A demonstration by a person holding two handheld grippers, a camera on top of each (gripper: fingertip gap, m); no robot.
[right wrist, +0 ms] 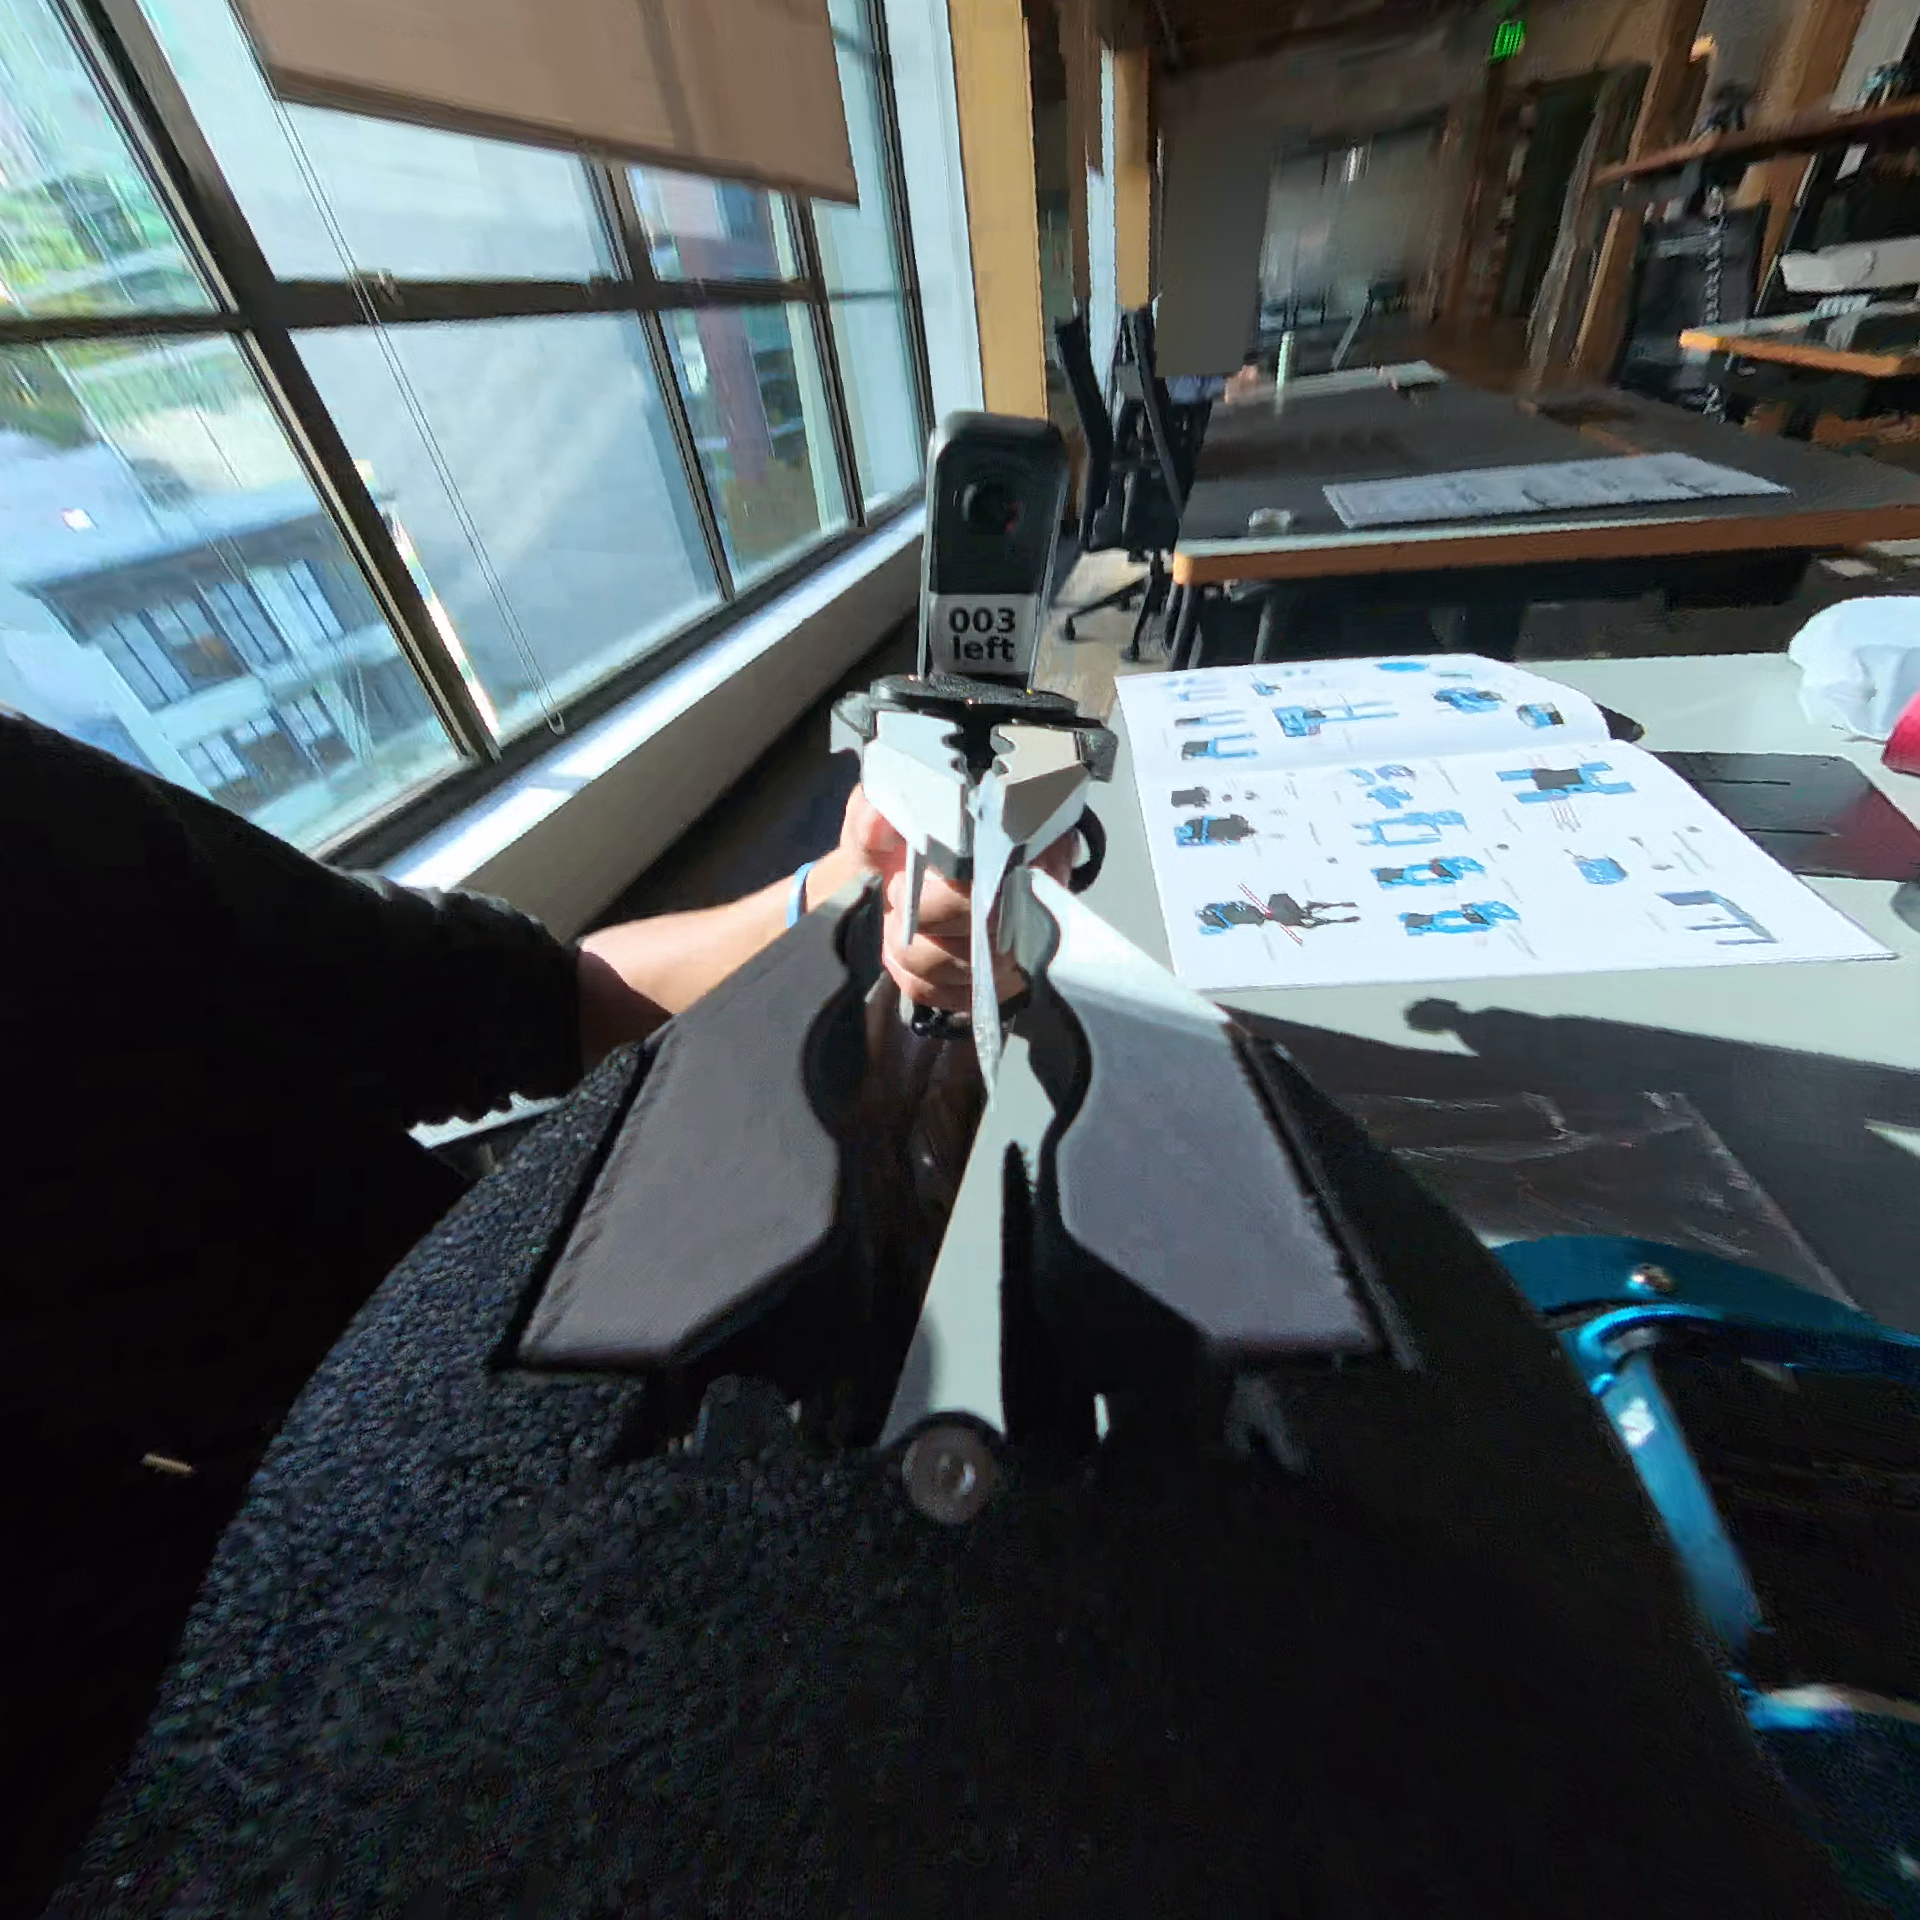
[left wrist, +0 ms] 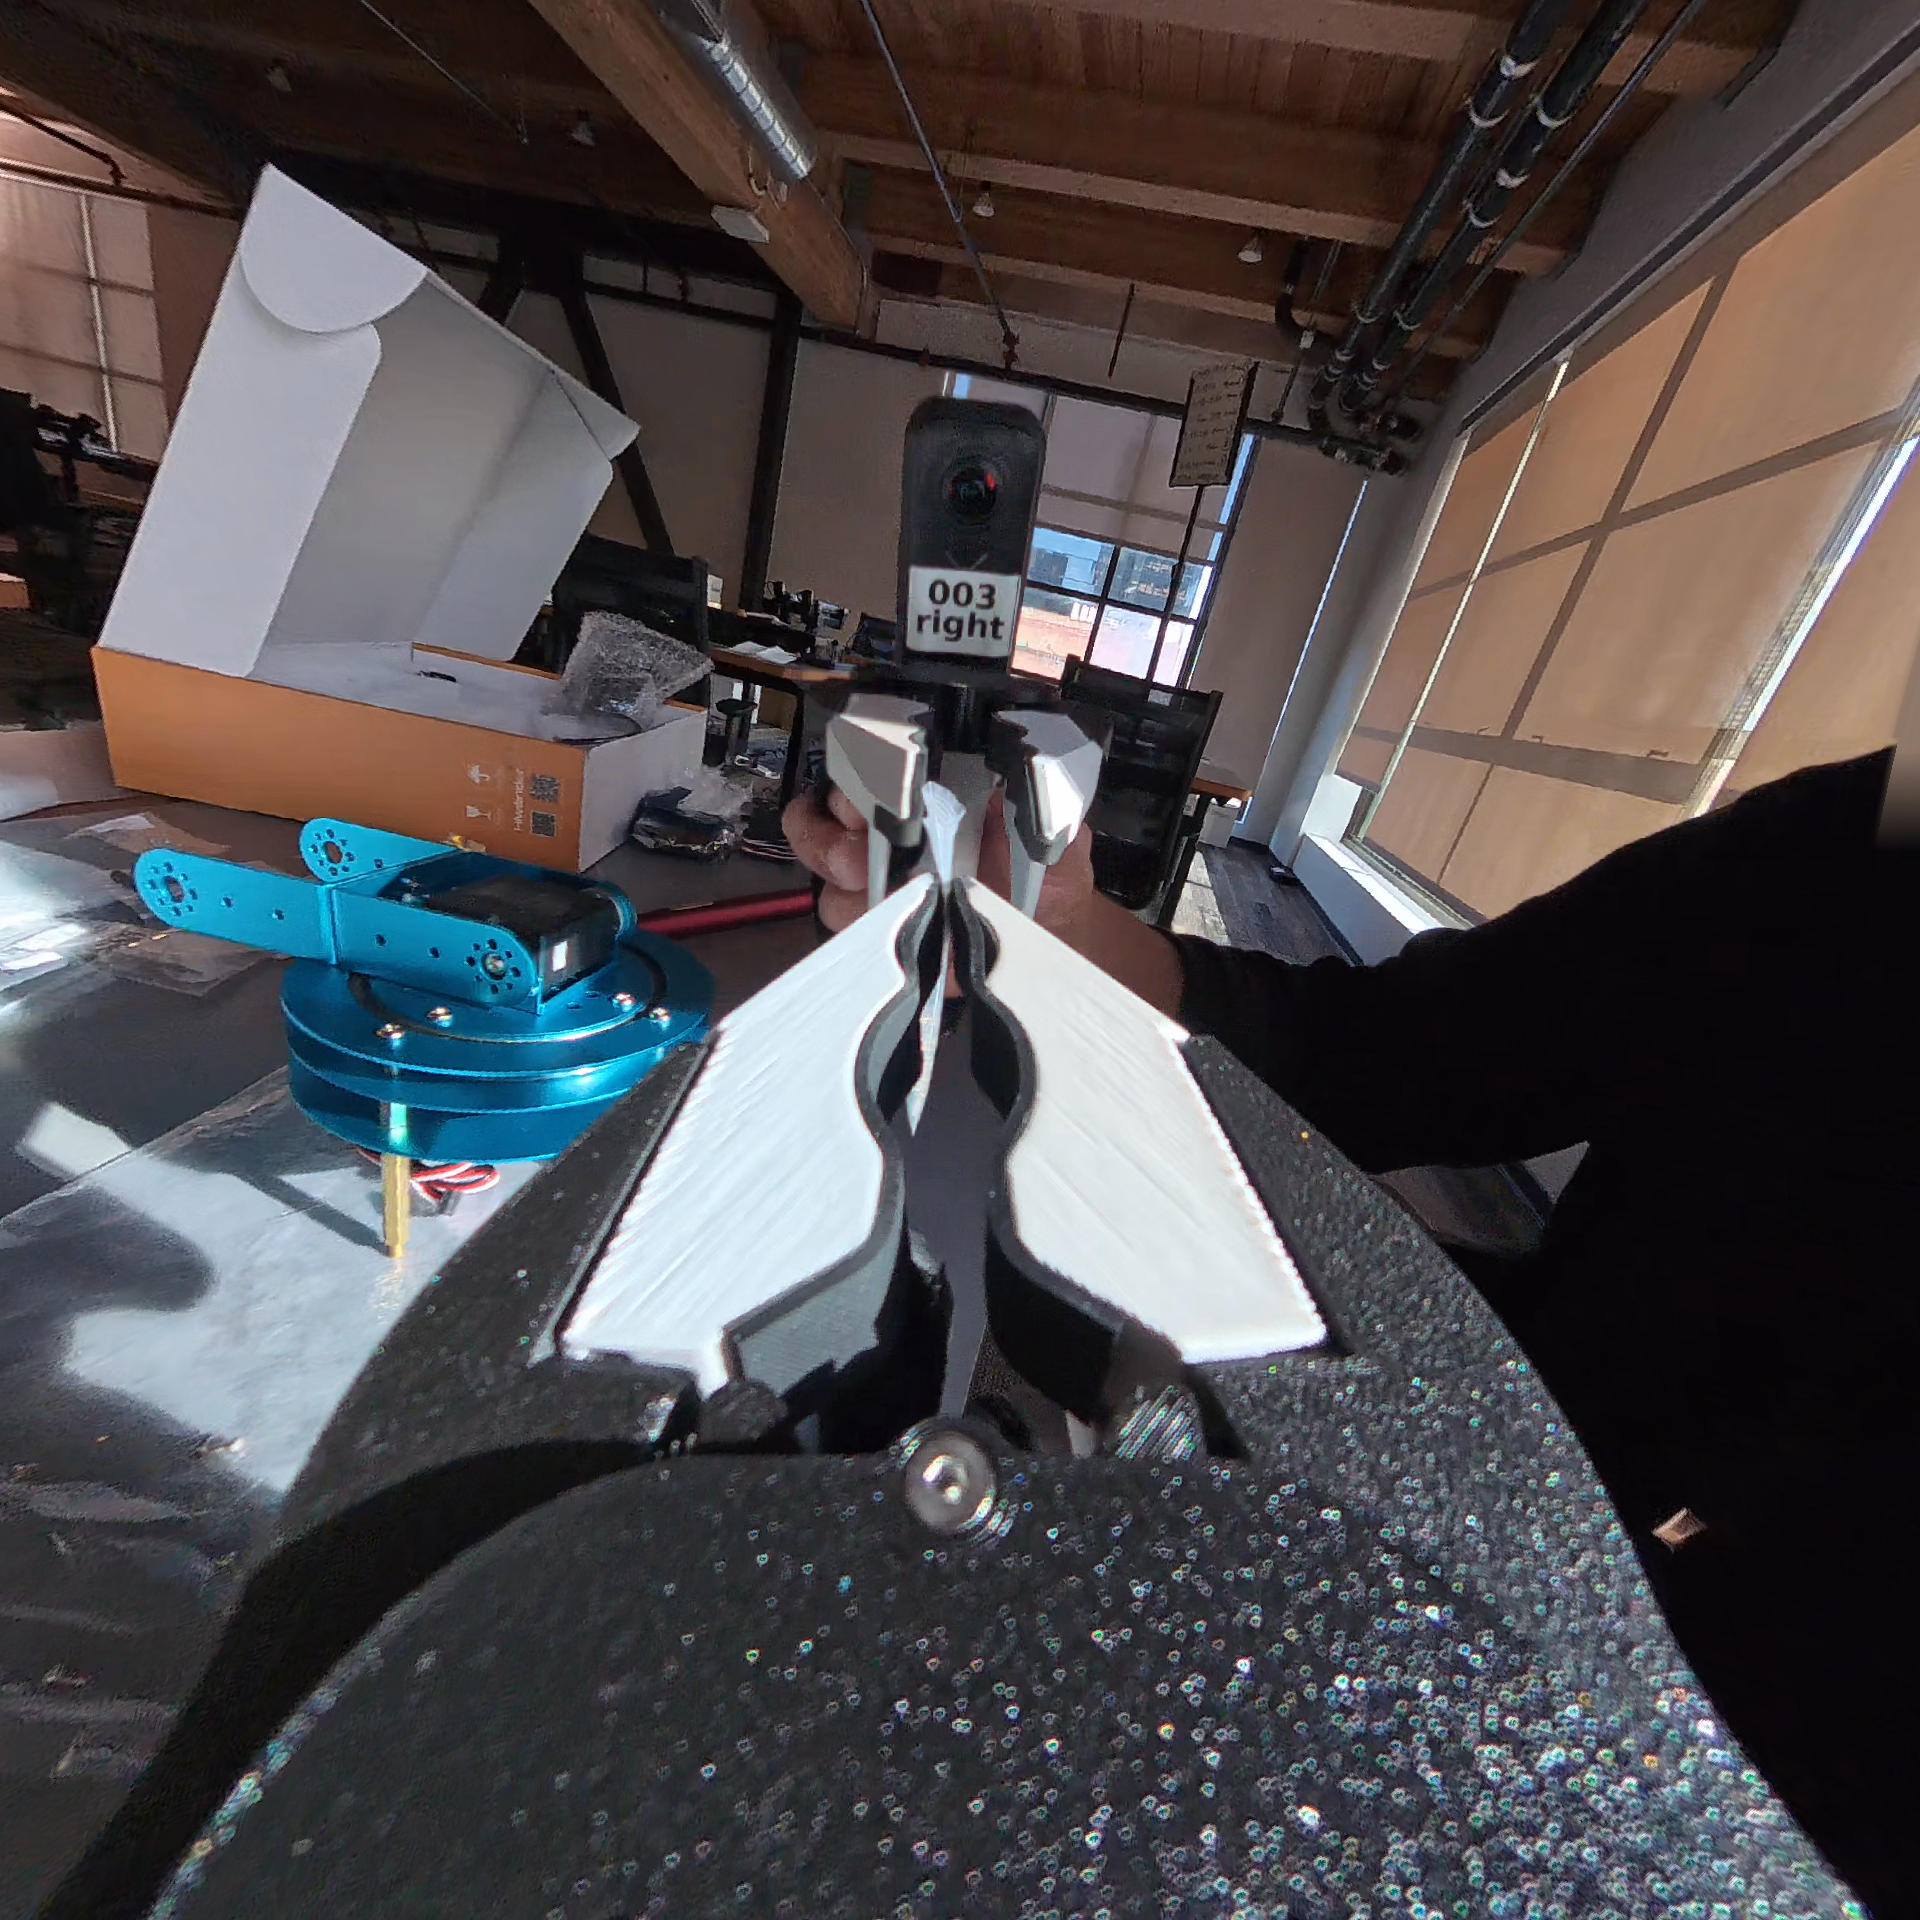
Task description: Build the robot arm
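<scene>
Left gripper [left wrist: 948,888] has its two white fingers squeezed together on a thin white strip [left wrist: 928,1039]. The strip stands on its edge and runs forward, away from the tips. It looks thin and floppy, so I think only a soft, steady pinch suits it, and a hard tug could bend or rip it.

Right gripper [right wrist: 954,891] points straight at the left one, nose to nose. Its fingers are a little apart, one on each side of the strip. I cannot tell if they touch it.

Both grippers are held level, up above the table [right wrist: 1351,1018]. A hand [left wrist: 831,842] wraps the right gripper's handle, and another hand [right wrist: 935,935] wraps the left one's. Both arms are in black sleeves.

Just beside the grippers, a blue metal robot part [left wrist: 488,1018] sits on the table. On the other side lies an open booklet [right wrist: 1455,821] with blue pictures. Farther back is an open orange and white box [left wrist: 343,748].
</scene>
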